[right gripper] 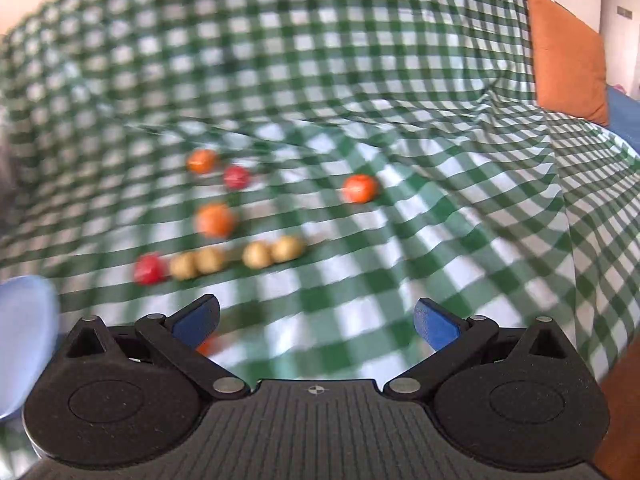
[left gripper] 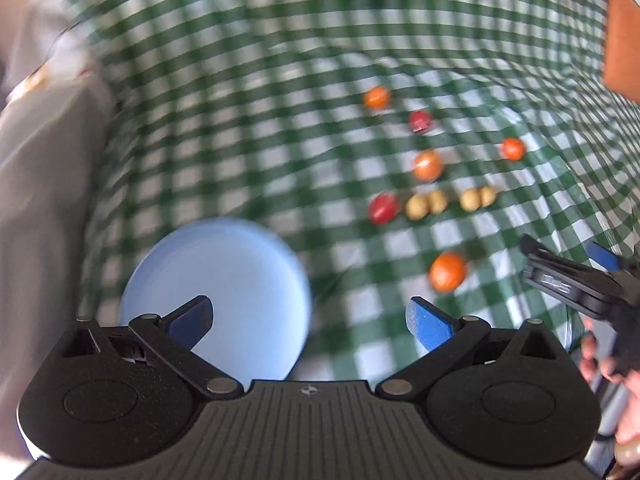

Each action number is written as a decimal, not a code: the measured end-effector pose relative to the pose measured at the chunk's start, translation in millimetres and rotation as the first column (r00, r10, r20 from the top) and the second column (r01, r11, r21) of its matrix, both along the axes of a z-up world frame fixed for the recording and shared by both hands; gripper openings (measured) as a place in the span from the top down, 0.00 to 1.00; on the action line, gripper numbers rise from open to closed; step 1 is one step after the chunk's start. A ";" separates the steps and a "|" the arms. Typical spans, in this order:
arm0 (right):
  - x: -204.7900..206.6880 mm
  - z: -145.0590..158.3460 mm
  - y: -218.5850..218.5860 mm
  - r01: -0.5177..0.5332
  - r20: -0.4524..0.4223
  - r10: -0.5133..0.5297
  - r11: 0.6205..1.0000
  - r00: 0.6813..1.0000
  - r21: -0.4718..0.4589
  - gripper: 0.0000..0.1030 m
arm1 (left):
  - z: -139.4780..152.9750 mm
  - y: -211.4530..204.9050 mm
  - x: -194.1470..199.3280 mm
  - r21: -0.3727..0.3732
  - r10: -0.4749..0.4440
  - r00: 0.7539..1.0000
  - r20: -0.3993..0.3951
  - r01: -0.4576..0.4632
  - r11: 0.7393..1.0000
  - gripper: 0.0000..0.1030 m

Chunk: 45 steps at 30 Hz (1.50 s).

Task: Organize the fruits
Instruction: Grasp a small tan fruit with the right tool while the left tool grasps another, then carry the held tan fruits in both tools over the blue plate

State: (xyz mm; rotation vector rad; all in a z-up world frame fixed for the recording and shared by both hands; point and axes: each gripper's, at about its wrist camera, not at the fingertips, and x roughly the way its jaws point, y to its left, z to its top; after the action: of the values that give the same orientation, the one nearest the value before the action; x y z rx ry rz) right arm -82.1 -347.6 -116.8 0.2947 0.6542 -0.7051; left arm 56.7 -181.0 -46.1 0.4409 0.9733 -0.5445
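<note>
Several small fruits lie scattered on a green checked cloth (left gripper: 256,92): orange ones such as the nearest orange fruit (left gripper: 448,272), red ones (left gripper: 383,208) and a row of yellow-brown ones (left gripper: 418,206). A pale blue plate (left gripper: 240,280) lies to their left. My left gripper (left gripper: 310,322) hangs open above the plate's right edge, holding nothing. In the right wrist view my right gripper (right gripper: 316,320) is open and empty, short of the same yellow-brown row (right gripper: 256,256), red fruit (right gripper: 150,269) and orange fruit (right gripper: 360,189). The right gripper also shows in the left wrist view (left gripper: 568,276).
An orange cushion (right gripper: 568,56) sits at the far right, with a blue surface (right gripper: 624,120) beside it. Grey fabric (left gripper: 44,184) rises at the left of the cloth. A hand (left gripper: 608,364) holds the right gripper. Both views are motion-blurred.
</note>
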 end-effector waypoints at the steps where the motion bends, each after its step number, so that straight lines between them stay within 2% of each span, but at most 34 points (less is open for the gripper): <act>1: 8.1 -7.6 -13.8 0.001 -0.011 -0.001 1.000 1.000 -0.003 0.01 | -3.9 -16.1 3.9 0.006 -0.037 0.999 0.008 0.037 0.999 0.00; 4: 34.4 -31.6 -46.5 0.027 -0.038 -0.028 1.000 0.999 -0.014 0.01 | -20.0 -65.8 18.8 0.029 -0.171 0.985 0.033 0.170 0.985 0.00; 6: 49.7 -44.2 -60.7 0.026 -0.049 -0.026 1.000 0.998 0.013 0.01 | -34.1 -97.2 29.6 0.060 -0.256 0.965 0.054 0.253 0.966 0.00; 9: 68.1 -59.4 -71.1 -0.052 -0.037 0.053 0.998 0.998 0.047 0.01 | -59.9 -133.4 42.6 0.113 -0.383 0.922 0.050 0.376 0.920 0.01; 13: 84.8 -69.0 -75.7 -0.075 -0.089 0.072 0.997 0.993 -0.028 0.03 | -90.3 -163.0 56.4 0.171 -0.510 0.860 -0.014 0.505 0.846 0.07; 15: 87.1 -69.6 -75.2 -0.102 -0.076 0.099 0.994 0.992 -0.035 0.12 | -100.2 -170.9 57.7 0.184 -0.563 0.825 -0.036 0.560 0.808 0.18; 17: 88.0 -67.3 -72.7 -0.158 -0.064 0.155 0.986 0.986 -0.048 0.33 | -108.8 -178.0 58.7 0.180 -0.608 0.792 -0.063 0.608 0.773 0.24; 19: 86.8 -65.7 -69.5 -0.198 -0.055 0.195 0.979 0.979 -0.055 0.43 | -116.7 -183.9 58.7 0.176 -0.639 0.765 -0.084 0.643 0.746 0.30; 20: 87.8 -65.8 -70.6 -0.201 -0.047 0.199 0.978 0.979 -0.052 0.46 | -118.7 -183.9 58.4 0.178 -0.653 0.751 -0.095 0.658 0.731 0.38; 21: 88.4 -65.5 -72.4 -0.200 -0.038 0.198 0.979 0.979 -0.049 0.49 | -122.8 -186.3 57.6 0.183 -0.663 0.741 -0.106 0.670 0.719 0.50; 22: 88.6 -65.3 -73.5 -0.198 -0.032 0.197 0.979 0.980 -0.046 0.55 | -125.8 -186.0 57.8 0.192 -0.668 0.734 -0.120 0.678 0.710 0.59; 23: 87.4 -65.4 -74.7 -0.198 -0.026 0.196 0.979 0.980 -0.049 0.65 | -128.6 -187.1 58.0 0.187 -0.669 0.731 -0.135 0.681 0.708 0.68; 24: 88.0 -65.6 -75.6 -0.195 -0.027 0.193 0.979 0.981 -0.056 0.72 | -128.0 -187.6 58.0 0.172 -0.667 0.731 -0.144 0.682 0.711 0.71; 25: 88.6 -65.6 -76.2 -0.192 -0.030 0.190 0.980 0.981 -0.060 0.74 | -126.9 -188.3 58.0 0.173 -0.663 0.735 -0.142 0.678 0.715 0.72; 28: 86.9 -66.3 -79.7 -0.175 -0.015 0.174 0.983 0.985 -0.053 0.74 | -119.4 -186.0 58.4 0.178 -0.646 0.754 -0.122 0.657 0.733 0.72; 30: 84.2 -67.3 -86.1 -0.118 -0.004 0.118 0.991 0.993 -0.058 0.74 | -107.0 -181.9 59.0 0.162 -0.620 0.779 -0.097 0.627 0.762 0.72; 34: 72.0 -66.3 -103.5 0.029 0.058 -0.026 0.998 0.998 -0.055 0.74 | -62.1 -161.7 55.9 0.106 -0.540 0.841 -0.019 0.539 0.836 0.72; 37: 62.6 -66.5 -110.6 0.099 0.076 -0.094 0.993 0.993 -0.057 0.74 | -27.8 -131.2 45.8 0.075 -0.469 0.882 0.035 0.466 0.882 0.72; 40: 52.6 -61.5 -107.7 0.125 0.082 -0.117 0.987 0.990 -0.098 0.74 | -4.6 -91.1 31.7 0.078 -0.391 0.918 0.070 0.386 0.919 0.71; 42: 42.0 -52.4 -98.8 0.119 0.084 -0.109 0.985 0.991 -0.124 0.74 | 7.2 -58.6 22.8 0.070 -0.330 0.941 0.069 0.326 0.943 0.71; 45: 18.2 -22.1 -74.1 0.092 0.122 -0.077 0.987 0.990 -0.130 0.74 | 19.7 -9.4 7.7 0.063 -0.231 0.972 0.035 0.228 0.972 0.71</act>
State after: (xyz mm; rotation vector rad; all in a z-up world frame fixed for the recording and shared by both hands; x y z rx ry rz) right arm -63.9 -421.7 -138.9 0.2373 0.4823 -0.8039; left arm 64.4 -190.3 -26.4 0.6202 0.9052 -0.7138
